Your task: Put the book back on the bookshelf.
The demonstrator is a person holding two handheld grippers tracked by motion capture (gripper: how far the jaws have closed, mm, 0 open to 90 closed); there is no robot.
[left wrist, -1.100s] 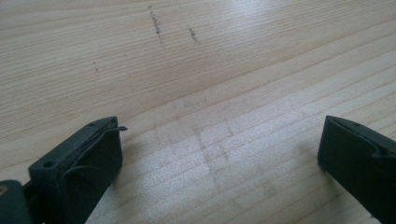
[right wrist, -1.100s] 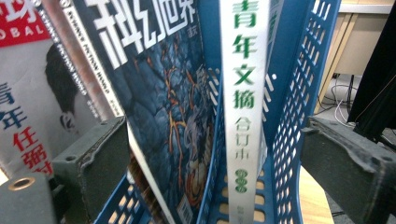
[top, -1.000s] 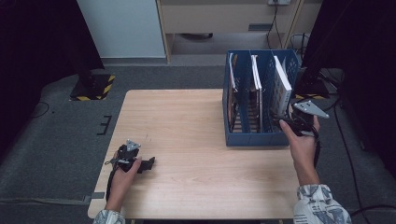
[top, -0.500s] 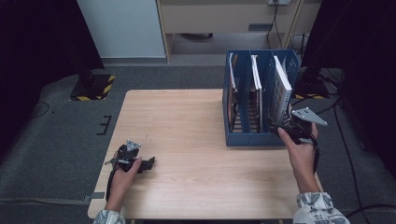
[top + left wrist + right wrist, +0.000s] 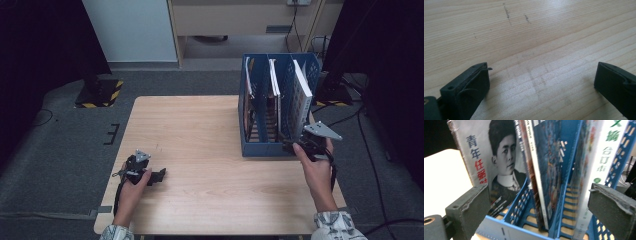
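A blue slotted file rack (image 5: 260, 107) stands on the right half of the wooden table (image 5: 200, 130), with books upright in its compartments. My right gripper (image 5: 292, 146) is at the rack's near right corner, open and empty. Between its jaws (image 5: 539, 187) I see a book with a portrait cover (image 5: 499, 157) in the left slot, a dark blue book (image 5: 546, 170) in the middle and a white-spined book with green characters (image 5: 605, 155) on the right. My left gripper (image 5: 160, 175) rests low on the table's near left, open (image 5: 542, 67) over bare wood.
The blue rack's front lip (image 5: 509, 230) lies just below the right jaws. Pencil-like marks (image 5: 507, 13) streak the wood ahead of the left gripper. Dark floor surrounds the table, with a white panel (image 5: 130, 30) and a cabinet at the back.
My right gripper has come down and back toward the person, to the rack's near right corner. The left gripper has stayed put.
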